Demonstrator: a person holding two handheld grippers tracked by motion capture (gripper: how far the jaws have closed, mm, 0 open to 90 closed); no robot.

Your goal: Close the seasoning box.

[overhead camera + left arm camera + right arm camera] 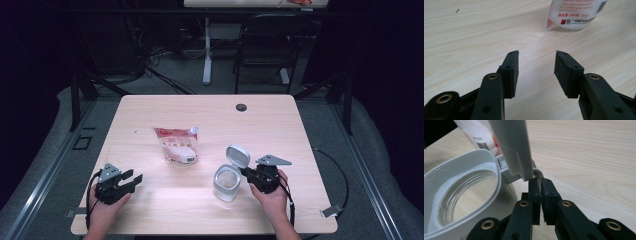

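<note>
High view: the right gripper [248, 173] reaches the hinge side of a clear jar [226, 183] whose lid [238, 156] stands flipped open, while the left gripper [131, 180] rests apart on the table [280, 120], a pouch [177, 144] lying ahead of it. Left gripper view: its jaws stand wide, released, over bare wood, the pouch [574, 15] ahead and a little to one side. Right gripper view: the jaws are clenched on the thin grey tab [538, 173] at the jar's [461, 195] hinge, just under the raised lid [511, 145].
</note>
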